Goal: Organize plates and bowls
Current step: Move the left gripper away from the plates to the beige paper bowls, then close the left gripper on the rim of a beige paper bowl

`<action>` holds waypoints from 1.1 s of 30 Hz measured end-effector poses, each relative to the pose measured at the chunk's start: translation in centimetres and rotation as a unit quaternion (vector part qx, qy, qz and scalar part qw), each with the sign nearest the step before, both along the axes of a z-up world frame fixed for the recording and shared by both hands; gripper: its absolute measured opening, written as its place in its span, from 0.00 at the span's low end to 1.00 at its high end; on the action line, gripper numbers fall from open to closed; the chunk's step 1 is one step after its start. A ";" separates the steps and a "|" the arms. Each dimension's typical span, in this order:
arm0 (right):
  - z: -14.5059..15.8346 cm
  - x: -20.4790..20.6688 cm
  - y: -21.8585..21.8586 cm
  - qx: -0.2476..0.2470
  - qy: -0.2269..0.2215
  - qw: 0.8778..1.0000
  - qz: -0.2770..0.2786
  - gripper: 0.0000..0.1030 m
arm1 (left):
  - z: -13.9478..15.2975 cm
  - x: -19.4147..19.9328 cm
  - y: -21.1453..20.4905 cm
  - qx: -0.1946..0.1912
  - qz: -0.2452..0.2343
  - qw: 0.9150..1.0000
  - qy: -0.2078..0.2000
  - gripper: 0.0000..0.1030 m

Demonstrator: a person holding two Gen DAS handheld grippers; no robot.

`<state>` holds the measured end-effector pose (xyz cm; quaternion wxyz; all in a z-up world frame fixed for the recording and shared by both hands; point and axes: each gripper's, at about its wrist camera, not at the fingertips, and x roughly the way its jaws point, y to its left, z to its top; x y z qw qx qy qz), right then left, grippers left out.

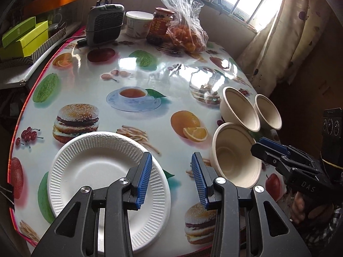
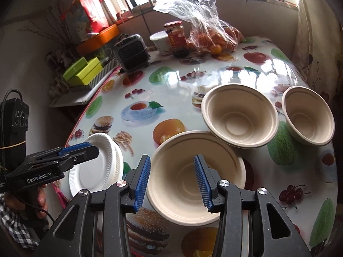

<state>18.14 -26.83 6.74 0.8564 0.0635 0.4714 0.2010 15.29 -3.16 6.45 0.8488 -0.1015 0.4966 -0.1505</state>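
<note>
A white paper plate (image 1: pixel 94 171) lies at the table's near left edge; in the right wrist view (image 2: pixel 96 169) it looks like a stack of two. Three beige paper bowls stand on the right: a large one (image 2: pixel 193 177) nearest, a middle one (image 2: pixel 238 117) behind it, a small one (image 2: pixel 308 117) farthest right. They also show in the left wrist view: large (image 1: pixel 235 158), middle (image 1: pixel 240 109), small (image 1: pixel 268 111). My left gripper (image 1: pixel 171 180) is open, its left finger over the plate's right rim. My right gripper (image 2: pixel 173 182) is open above the large bowl's near-left rim.
The table (image 1: pixel 150 75) has a glossy cloth printed with food. At its back stand a small grey heater (image 1: pixel 105 24), a white tub (image 1: pixel 138 23), a jar (image 1: pixel 159 25) and a bag of oranges (image 1: pixel 188 34). Green boxes (image 1: pixel 25 38) sit on a shelf left. A curtain (image 1: pixel 289 32) hangs right.
</note>
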 end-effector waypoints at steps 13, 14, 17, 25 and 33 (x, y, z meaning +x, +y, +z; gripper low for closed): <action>-0.8 -0.1 -6.7 0.002 -0.009 0.998 -0.066 0.41 | -0.6 3.0 -6.1 -0.004 -0.046 0.999 0.016 0.39; -0.9 0.0 -7.1 0.005 -0.008 0.997 -0.070 0.41 | -0.7 3.3 -6.4 -0.004 -0.048 0.999 0.017 0.39; -1.2 -0.1 -8.5 0.009 -0.008 0.996 -0.084 0.46 | -0.9 4.0 -7.3 -0.003 -0.050 0.999 0.020 0.39; -3.1 0.3 -9.9 0.037 0.018 0.996 -0.081 0.47 | -2.1 5.4 -8.5 -0.003 -0.047 0.998 0.037 0.39; -4.6 0.4 -8.9 0.057 0.037 0.996 -0.050 0.47 | -3.5 5.4 -8.9 -0.014 -0.051 0.997 0.062 0.39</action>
